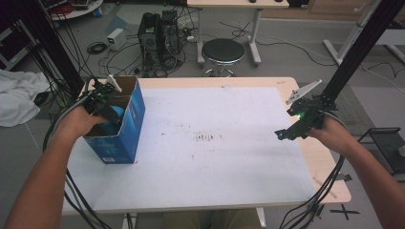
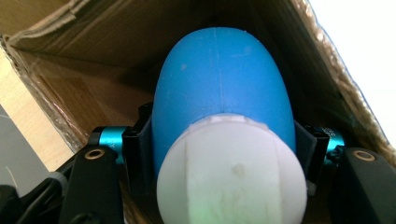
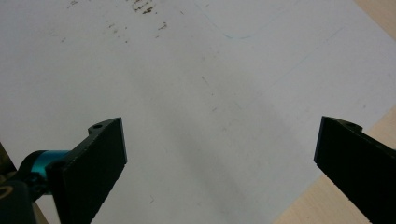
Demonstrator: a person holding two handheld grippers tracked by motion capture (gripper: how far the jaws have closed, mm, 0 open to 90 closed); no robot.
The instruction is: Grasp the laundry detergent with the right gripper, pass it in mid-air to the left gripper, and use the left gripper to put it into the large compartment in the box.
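My left gripper (image 1: 111,114) reaches down into an open blue cardboard box (image 1: 128,124) at the table's left. It is shut on a blue bottle with a white cap (image 2: 224,107); the pads press both sides of the bottle just above the cap. The box's brown inner walls (image 2: 84,88) surround the bottle. My right gripper (image 1: 282,134) hovers over the right side of the white sheet (image 1: 215,143), tilted down, jaws wide apart with nothing between them. In the right gripper view its black fingers (image 3: 100,158) frame bare white sheet.
The white sheet covers most of the wooden table (image 1: 320,162) and bears brown specks (image 1: 207,138) near its middle. Cables (image 1: 76,200) trail off the front edge from both grippers. A black stool (image 1: 223,50) and a computer tower (image 1: 160,33) stand beyond the far edge.
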